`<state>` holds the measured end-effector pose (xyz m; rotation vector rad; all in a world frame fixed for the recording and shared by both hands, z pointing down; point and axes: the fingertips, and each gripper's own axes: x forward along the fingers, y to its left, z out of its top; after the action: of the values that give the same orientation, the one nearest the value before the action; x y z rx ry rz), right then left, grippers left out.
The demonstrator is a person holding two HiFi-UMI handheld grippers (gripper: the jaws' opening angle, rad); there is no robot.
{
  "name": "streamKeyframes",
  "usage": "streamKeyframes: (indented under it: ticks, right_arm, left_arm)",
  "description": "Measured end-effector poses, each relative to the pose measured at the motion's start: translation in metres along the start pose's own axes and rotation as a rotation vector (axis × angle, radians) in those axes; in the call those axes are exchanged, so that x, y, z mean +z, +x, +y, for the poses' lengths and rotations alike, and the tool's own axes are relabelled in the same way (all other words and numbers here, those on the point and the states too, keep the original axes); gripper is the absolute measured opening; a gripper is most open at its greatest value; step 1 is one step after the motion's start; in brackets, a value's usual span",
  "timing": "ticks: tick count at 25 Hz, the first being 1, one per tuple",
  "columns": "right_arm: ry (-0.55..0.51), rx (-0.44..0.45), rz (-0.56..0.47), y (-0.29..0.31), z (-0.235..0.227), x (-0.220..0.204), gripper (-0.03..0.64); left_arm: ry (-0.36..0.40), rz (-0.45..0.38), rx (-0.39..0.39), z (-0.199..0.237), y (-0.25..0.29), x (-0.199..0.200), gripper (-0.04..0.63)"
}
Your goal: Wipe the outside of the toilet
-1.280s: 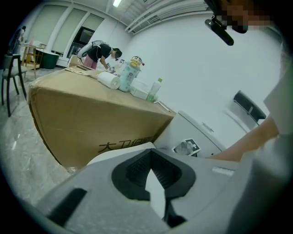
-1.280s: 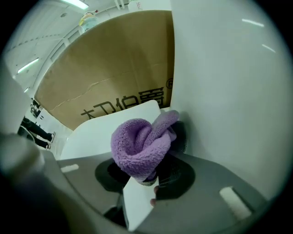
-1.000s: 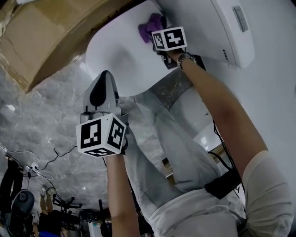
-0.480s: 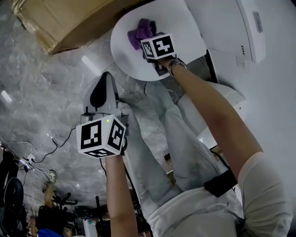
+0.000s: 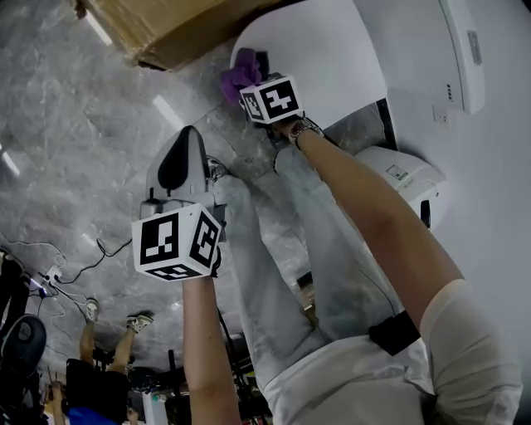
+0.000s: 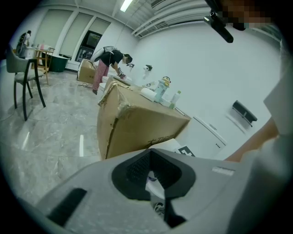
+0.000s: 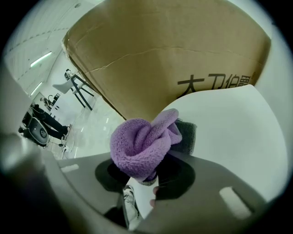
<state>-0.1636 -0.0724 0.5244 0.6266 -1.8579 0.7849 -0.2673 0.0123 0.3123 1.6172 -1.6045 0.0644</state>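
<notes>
The white toilet (image 5: 332, 58) fills the top right of the head view, its bowl's outer side facing me. My right gripper (image 5: 249, 73) is shut on a bunched purple cloth (image 5: 238, 71) and holds it against the bowl's left edge. In the right gripper view the cloth (image 7: 142, 146) bulges out of the gripper (image 7: 153, 162) against the white toilet wall (image 7: 224, 128). My left gripper (image 5: 182, 141) hangs lower left, away from the toilet, over the floor, shut on nothing. In its own view the left gripper (image 6: 150, 157) points at the box and toilet (image 6: 206, 132).
A large cardboard box (image 5: 166, 25) stands right beside the toilet, with bottles (image 6: 161, 89) on top. The person's grey-trousered legs (image 5: 282, 249) stand between the grippers. Cables (image 5: 83, 266) lie on the marble floor. A chair (image 6: 23, 73) and a bending person (image 6: 107, 61) are farther off.
The right gripper has slid the purple cloth across the bowl's outer side to its left edge near the box. The left gripper has stayed put.
</notes>
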Motion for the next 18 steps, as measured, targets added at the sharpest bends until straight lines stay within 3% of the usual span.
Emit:
streamKeyframes:
  ticks: [5,9,12,18]
  right_arm:
    - [-0.112,0.126,0.065,-0.004,0.036,-0.016,0.126]
    - [-0.185,0.174,0.04,-0.023,0.025,-0.013,0.127]
    - [-0.174,0.145,0.012,-0.041,-0.027,-0.008,0.127]
    - [-0.087,-0.027,-0.002,-0.092,-0.183,-0.008,0.127]
  left_arm:
    - [-0.029,-0.005,0.031,-0.007,0.004,-0.003,0.005]
    - [-0.038,0.0,0.036,-0.037,0.027,-0.007,0.005]
    - [-0.045,0.0,0.021,-0.074,0.052,-0.008,0.005]
    - [-0.056,0.028,-0.046,-0.157,0.103,-0.02,0.005]
